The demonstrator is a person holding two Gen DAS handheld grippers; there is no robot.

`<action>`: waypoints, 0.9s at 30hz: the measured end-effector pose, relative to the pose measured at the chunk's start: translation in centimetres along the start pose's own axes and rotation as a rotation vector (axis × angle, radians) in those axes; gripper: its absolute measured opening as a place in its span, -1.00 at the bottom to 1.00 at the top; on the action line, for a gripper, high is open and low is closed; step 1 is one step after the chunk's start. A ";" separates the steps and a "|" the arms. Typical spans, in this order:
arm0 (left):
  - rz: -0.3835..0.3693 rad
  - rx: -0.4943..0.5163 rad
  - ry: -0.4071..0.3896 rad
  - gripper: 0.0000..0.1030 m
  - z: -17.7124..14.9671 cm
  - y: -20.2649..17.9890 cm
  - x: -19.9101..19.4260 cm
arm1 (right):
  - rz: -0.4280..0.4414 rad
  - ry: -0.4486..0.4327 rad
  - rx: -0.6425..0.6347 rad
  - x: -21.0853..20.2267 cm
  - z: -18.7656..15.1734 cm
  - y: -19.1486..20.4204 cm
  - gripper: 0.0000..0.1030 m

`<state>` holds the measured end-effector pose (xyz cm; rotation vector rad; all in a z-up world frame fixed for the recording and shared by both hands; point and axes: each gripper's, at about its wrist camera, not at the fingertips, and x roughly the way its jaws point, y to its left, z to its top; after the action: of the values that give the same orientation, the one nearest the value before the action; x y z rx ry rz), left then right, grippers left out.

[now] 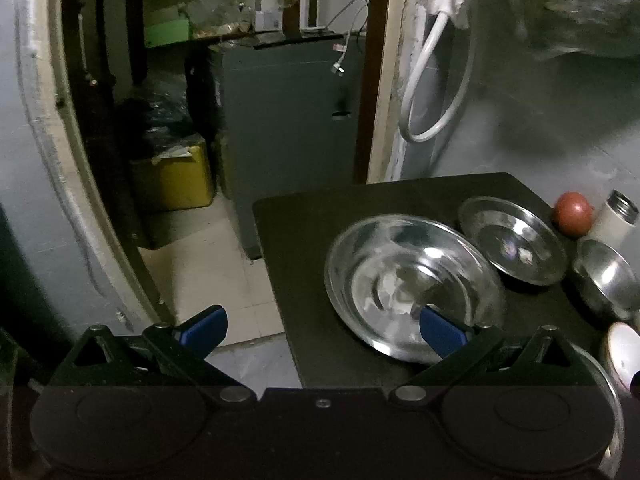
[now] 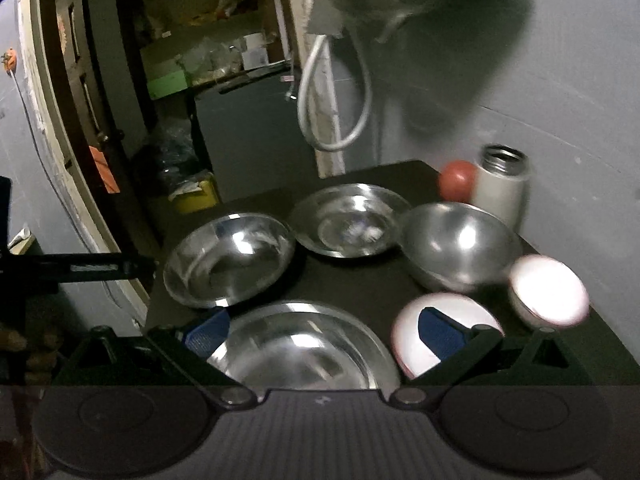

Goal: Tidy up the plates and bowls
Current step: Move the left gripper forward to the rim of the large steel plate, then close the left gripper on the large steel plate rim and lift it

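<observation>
Several steel dishes stand on a black table (image 2: 360, 280). In the right wrist view a wide steel plate (image 2: 304, 348) lies just under my open right gripper (image 2: 324, 334), with nothing between its fingers. Beyond it are a steel bowl (image 2: 228, 260), a shallow steel plate (image 2: 348, 220) and a deep steel bowl (image 2: 460, 244). Two white bowls (image 2: 408, 336) (image 2: 548, 290) sit at the right. My left gripper (image 1: 323, 332) is open at the table's left edge. Its right finger (image 1: 442, 334) hangs over the near rim of the steel bowl (image 1: 412, 292).
A red ball (image 2: 458, 180) and a white flask (image 2: 502, 188) stand at the table's back right, against the grey wall. A white hose (image 1: 424, 92) hangs on the wall. Left of the table (image 1: 304, 240) the floor drops away toward a doorway with a yellow box (image 1: 176, 180) and a dark cabinet (image 1: 280, 128).
</observation>
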<state>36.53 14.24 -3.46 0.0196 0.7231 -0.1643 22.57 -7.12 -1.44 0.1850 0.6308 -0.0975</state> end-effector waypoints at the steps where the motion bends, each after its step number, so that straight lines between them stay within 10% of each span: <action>1: -0.002 0.001 0.012 0.98 0.5 0.3 1.0 | 0.001 0.001 -0.005 0.8 0.4 0.5 0.99; 27: -0.179 0.010 0.161 -0.22 3.0 1.8 10.8 | 0.022 0.172 0.090 14.4 2.7 3.9 0.05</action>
<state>46.76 14.29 -8.38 -0.0227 0.8844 -0.3405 36.31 -4.34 -7.31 0.2889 0.7960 -0.0894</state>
